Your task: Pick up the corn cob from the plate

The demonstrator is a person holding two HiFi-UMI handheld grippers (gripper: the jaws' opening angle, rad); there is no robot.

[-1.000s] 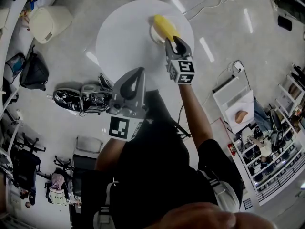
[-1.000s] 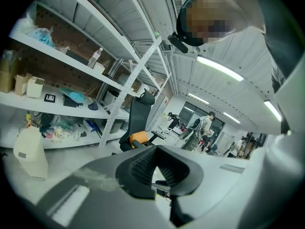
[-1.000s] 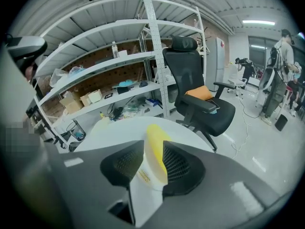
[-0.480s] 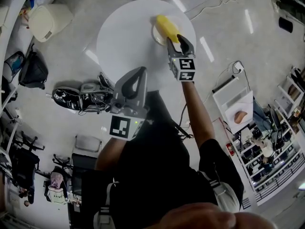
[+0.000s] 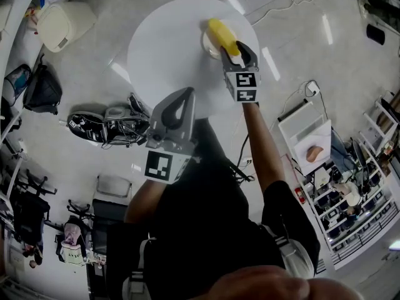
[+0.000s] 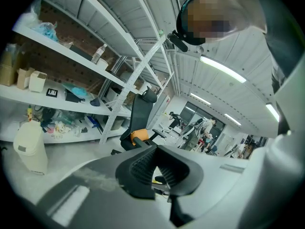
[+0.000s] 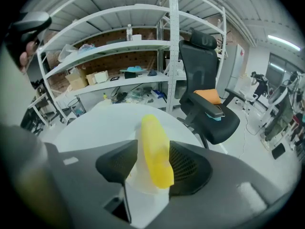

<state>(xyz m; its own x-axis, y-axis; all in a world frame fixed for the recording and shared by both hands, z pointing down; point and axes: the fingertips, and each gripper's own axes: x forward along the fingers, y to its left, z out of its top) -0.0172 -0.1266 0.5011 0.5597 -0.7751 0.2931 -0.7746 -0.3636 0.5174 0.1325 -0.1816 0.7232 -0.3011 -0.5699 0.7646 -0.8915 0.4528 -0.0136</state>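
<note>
The corn (image 5: 222, 34) lies over the plate (image 5: 205, 45) on the far right part of the round white tabletop (image 5: 162, 55). Its near end sits between the jaws of the right tool (image 5: 237, 47). These jaws have just been opening and now stand apart. The cob is close against the right pad, with a clear gap at the left pad, so nothing is clamped. The left tool (image 5: 187, 93) hangs back near the person's body, by the tabletop's near edge. Its jaws are closed, with nothing between them.
</note>
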